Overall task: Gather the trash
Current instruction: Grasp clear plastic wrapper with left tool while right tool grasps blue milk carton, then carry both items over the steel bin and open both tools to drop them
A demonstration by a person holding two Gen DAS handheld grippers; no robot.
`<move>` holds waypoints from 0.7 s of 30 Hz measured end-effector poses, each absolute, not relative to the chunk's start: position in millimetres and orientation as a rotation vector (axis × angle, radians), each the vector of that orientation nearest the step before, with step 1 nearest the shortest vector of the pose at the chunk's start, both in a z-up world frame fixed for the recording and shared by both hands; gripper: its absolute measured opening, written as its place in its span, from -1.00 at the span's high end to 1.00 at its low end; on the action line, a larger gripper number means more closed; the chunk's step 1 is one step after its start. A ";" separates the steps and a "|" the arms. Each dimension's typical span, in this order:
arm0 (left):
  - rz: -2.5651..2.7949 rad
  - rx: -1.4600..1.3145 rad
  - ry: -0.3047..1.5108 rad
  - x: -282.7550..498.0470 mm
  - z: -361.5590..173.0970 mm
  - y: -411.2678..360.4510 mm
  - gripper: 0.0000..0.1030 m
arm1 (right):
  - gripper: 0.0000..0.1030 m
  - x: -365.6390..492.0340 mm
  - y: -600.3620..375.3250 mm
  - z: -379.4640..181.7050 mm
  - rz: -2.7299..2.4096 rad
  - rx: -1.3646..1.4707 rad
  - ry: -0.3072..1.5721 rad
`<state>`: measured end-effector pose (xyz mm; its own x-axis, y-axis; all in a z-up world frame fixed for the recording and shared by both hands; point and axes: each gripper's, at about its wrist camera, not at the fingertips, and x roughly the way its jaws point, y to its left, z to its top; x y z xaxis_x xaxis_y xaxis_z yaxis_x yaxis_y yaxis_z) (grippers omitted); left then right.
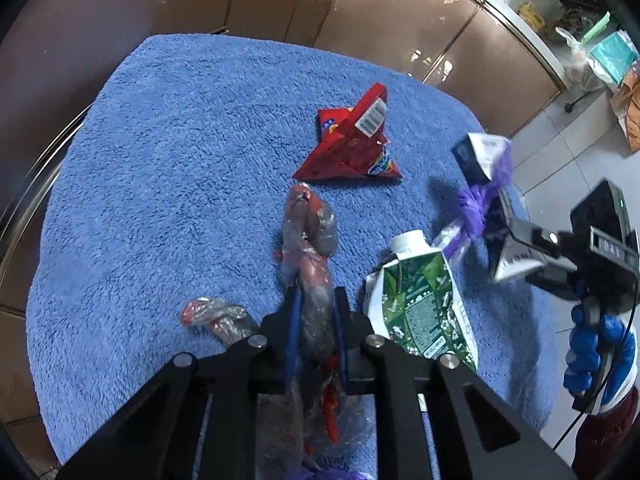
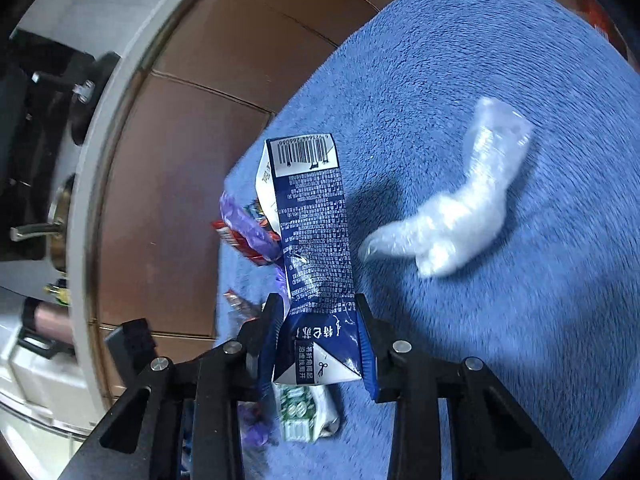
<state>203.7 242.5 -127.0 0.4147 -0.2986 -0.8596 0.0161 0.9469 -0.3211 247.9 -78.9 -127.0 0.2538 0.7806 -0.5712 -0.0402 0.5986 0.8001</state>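
Claws both clamped: we hold the twisted plastic wrapper (image 1: 314, 304) in the left claw (image 1: 316, 322) and the blue carton (image 2: 316, 280) in the right claw (image 2: 320, 344), lifted beside the green carton (image 1: 420, 304) for binning.

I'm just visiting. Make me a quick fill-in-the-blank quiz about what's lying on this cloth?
1. The trash lies on a fluffy ___ towel.
2. The left tool pinches a crumpled clear ___ wrapper.
3. The right tool grips a flattened blue-and-white ___.
4. The carton lying beside the left tool is ___ and white.

Missing words: blue; plastic; carton; green
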 end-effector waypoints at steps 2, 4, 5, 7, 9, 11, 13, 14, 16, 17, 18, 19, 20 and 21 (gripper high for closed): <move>-0.198 -0.304 1.111 200.1 -122.3 244.8 0.74 | 0.37 242.2 -87.8 -126.7 0.650 0.792 1.176; -0.194 -0.330 1.091 195.5 -116.9 249.2 0.75 | 0.37 234.0 -99.6 -122.3 0.663 0.813 1.154; -0.192 -0.345 1.080 193.5 -113.7 251.7 0.75 | 0.38 230.9 -104.3 -119.2 0.668 0.820 1.142; -0.197 -0.384 1.051 190.2 -105.7 255.0 0.77 | 0.38 222.4 -115.0 -112.0 0.683 0.839 1.113; -0.190 -0.402 1.030 186.1 -97.7 257.2 0.77 | 0.37 214.8 -121.5 -101.6 0.692 0.846 1.082; -0.192 -0.419 1.005 179.9 -88.4 258.5 0.78 | 0.38 207.1 -130.8 -93.1 0.697 0.853 1.052; -0.193 -0.428 0.984 174.1 -79.6 258.1 0.78 | 0.37 197.1 -138.1 -87.6 0.698 0.858 1.027; -0.196 -0.429 0.974 169.6 -74.2 256.9 0.78 | 0.37 195.3 -141.9 -83.8 0.696 0.858 1.014; -0.202 -0.429 0.956 159.8 -63.0 251.5 0.78 | 0.38 187.4 -151.4 -76.8 0.690 0.866 0.988; -0.208 -0.429 0.951 157.8 -58.6 249.4 0.78 | 0.38 186.8 -155.0 -73.9 0.686 0.873 0.976; -0.214 -0.428 0.944 154.6 -53.9 243.9 0.78 | 0.38 182.0 -160.4 -70.8 0.681 0.876 0.964; -0.222 -0.425 0.936 152.4 -49.4 241.2 0.78 | 0.37 177.1 -166.3 -68.2 0.672 0.875 0.950; -0.231 -0.418 0.927 150.1 -44.3 236.3 0.78 | 0.38 173.3 -171.6 -66.5 0.664 0.877 0.938; -0.240 -0.413 0.920 147.8 -39.3 230.7 0.78 | 0.37 169.1 -177.8 -64.3 0.654 0.881 0.926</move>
